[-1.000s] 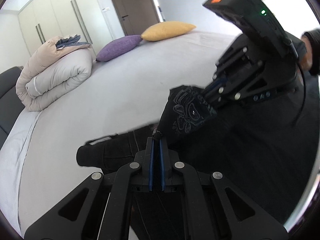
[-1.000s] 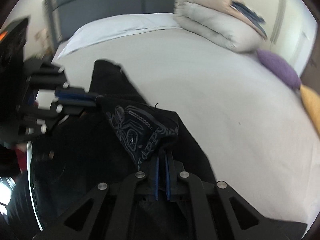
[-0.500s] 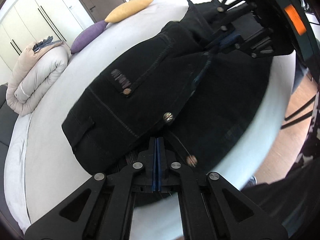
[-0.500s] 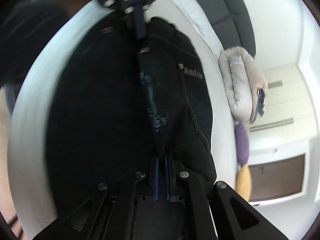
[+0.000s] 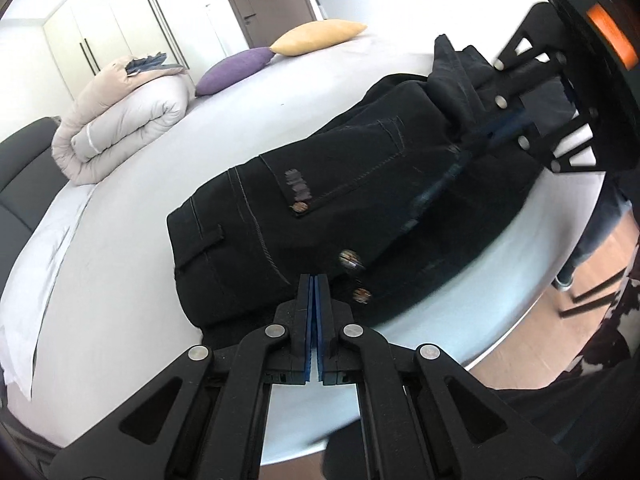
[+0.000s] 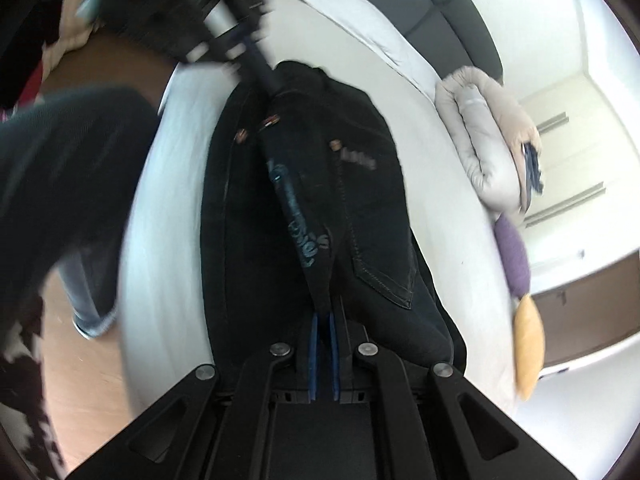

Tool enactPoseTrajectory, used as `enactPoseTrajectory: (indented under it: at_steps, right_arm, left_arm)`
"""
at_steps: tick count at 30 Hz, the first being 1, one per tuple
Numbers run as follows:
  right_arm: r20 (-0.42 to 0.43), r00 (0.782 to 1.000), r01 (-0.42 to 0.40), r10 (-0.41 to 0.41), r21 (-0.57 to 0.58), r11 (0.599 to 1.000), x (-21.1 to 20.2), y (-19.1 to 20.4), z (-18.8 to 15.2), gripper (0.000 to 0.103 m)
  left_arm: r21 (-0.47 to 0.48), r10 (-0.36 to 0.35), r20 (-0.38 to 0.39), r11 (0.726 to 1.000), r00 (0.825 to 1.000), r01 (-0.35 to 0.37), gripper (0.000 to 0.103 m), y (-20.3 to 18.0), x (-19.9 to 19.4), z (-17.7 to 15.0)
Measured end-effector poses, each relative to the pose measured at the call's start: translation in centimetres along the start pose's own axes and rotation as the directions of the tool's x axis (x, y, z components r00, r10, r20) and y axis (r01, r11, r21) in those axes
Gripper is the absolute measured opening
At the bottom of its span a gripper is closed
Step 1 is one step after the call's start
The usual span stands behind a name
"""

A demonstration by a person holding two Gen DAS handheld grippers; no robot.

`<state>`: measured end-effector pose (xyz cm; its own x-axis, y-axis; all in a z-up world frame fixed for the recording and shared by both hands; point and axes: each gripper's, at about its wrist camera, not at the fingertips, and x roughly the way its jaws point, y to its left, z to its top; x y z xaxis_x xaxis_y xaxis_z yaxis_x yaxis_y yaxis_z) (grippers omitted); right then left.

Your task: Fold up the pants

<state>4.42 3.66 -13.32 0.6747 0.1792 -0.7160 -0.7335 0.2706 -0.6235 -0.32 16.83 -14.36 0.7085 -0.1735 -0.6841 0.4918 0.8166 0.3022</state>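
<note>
Black pants [image 5: 340, 200] lie across a white bed [image 5: 120, 260], near its edge, with the waistband stretched in a line between two handheld grippers. The waist end faces the cameras: metal buttons, a back pocket and a belt loop show on top. The fabric looks doubled along its length, one leg apparently laid over the other, though the leg ends are out of sight. By that reading the first lengthwise fold is made, and the crosswise folds that shorten the pants are still to do.

The left gripper [image 5: 314, 284] has its blue pads pressed fully together on the waistband edge beside the buttons. The right gripper [image 6: 323, 316] is nearly closed, with a thin fold of the waistband pinched between its pads. In the left wrist view, the right gripper appears at the far end of the waist, clamped on bunched cloth. Both tools slope downward toward the mattress.

Farther back on the bed sit a rolled beige duvet [image 5: 120, 120], a purple pillow [image 5: 236, 70] and a yellow pillow [image 5: 320, 36]. Behind them are white wardrobes and a brown door. A person's jeans-clad leg [image 6: 86, 296] stands on the wooden floor.
</note>
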Motion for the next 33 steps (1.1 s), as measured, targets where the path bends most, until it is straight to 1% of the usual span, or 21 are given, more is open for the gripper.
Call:
enactPoseTrajectory:
  at_steps: [1,2,3,4,5,8,12,15,18,20,22,23,25,28,29,30,31,32,33]
  right_arm:
    - [-0.006,1.0,-0.001,0.001,-0.004,1.0,-0.1,0.0,0.1,0.006]
    - [-0.008,1.0,0.005,-0.006,-0.022,1.0,-0.2,0.4,0.2,0.006]
    - [-0.013,1.0,-0.005,0.005,-0.039,0.999,0.0,0.8,0.3,0.006]
    - [-0.018,1.0,-0.017,0.016,-0.05,0.999,0.1,1.1,0.3,0.006]
    - [-0.02,0.999,-0.026,0.025,-0.057,0.998,0.1,1.4,0.2,0.006]
    - [-0.019,0.999,-0.047,0.045,-0.068,0.997,-0.6,2.4,-0.4,0.006]
    - [-0.041,0.997,-0.065,0.063,-0.044,0.997,0.5,2.8,-1.0,0.006]
    - [-0.049,0.998,-0.048,0.045,-0.055,0.997,0.6,3.8,-1.0,0.007]
    - [-0.053,0.998,-0.041,0.039,-0.047,0.998,0.1,5.0,-1.5,0.007]
    - [-0.055,0.998,-0.037,0.035,-0.043,0.998,0.2,5.2,-1.6,0.007]
    - [-0.054,0.998,-0.025,0.023,-0.047,0.999,0.3,5.5,-1.5,0.008]
    - [-0.053,0.998,-0.022,0.02,-0.043,0.999,0.4,5.6,-1.6,0.009]
    - [-0.051,0.999,-0.008,0.007,-0.032,0.999,0.4,5.9,-1.6,0.009]
    - [-0.043,0.999,0.022,-0.022,-0.009,1.0,0.4,6.2,-1.7,0.01]
    - [-0.04,0.999,0.025,-0.025,0.009,1.0,0.3,6.2,-1.8,0.01]
    - [-0.037,0.999,0.027,-0.026,0.026,0.999,0.3,6.1,-1.8,0.01]
    - [-0.031,0.999,0.029,-0.027,0.053,0.998,0.3,5.9,-1.9,0.011]
    - [-0.029,0.999,0.031,-0.029,0.07,0.997,0.3,5.9,-1.8,0.01]
    - [-0.025,0.999,0.034,-0.032,0.101,0.994,0.3,5.7,-1.9,0.012]
  left_arm:
    - [0.005,0.008,0.004,1.0,1.0,-0.008,0.0,-0.6,-0.2,-0.1]
    - [0.019,0.036,0.006,0.999,0.999,-0.037,0.0,-1.5,-0.2,-0.3]
    - [0.028,0.056,0.005,0.998,0.998,-0.056,0.0,-2.1,-0.3,-0.8]
    - [0.03,0.076,0.004,0.997,0.997,-0.076,0.001,-2.3,-0.3,-0.7]
    - [0.015,0.088,0.01,0.996,0.996,-0.088,0.001,-1.6,-0.3,-0.2]
    - [-0.07,0.077,0.026,0.995,0.997,-0.075,0.001,0.4,-0.7,0.1]
    - [-0.124,0.092,0.024,0.988,0.996,-0.088,0.001,1.6,-0.3,0.6]
    - [-0.151,0.079,0.008,0.986,0.997,-0.077,0.001,2.1,0.5,1.3]
    - [-0.15,0.072,-0.019,0.986,0.997,-0.074,0.001,1.9,1.9,1.5]
    - [-0.151,0.066,-0.032,0.986,0.997,-0.07,0.001,1.6,3.4,2.4]
    - [-0.149,0.058,-0.088,0.986,0.994,-0.071,0.001,1.4,5.3,2.4]
    - [-0.146,0.041,-0.154,0.987,0.987,-0.063,0.0,1.2,7.0,2.3]
    - [-0.136,0.059,-0.153,0.987,0.986,-0.081,0.0,1.1,7.6,2.3]
    - [-0.12,0.089,-0.185,0.986,0.979,-0.113,0.001,0.8,7.6,3.5]
    - [-0.128,0.108,-0.162,0.983,0.981,-0.13,0.001,0.8,6.8,4.6]
    - [-0.151,0.11,-0.123,0.98,0.986,-0.128,0.001,0.9,6.0,5.6]
    - [-0.195,0.098,-0.073,0.975,0.993,-0.11,0.001,1.0,5.3,6.9]
    - [-0.236,0.074,-0.055,0.968,0.996,-0.085,0.001,1.1,5.4,8.2]
    - [-0.259,0.039,-0.063,0.964,0.997,-0.054,0.001,0.9,6.2,9.0]
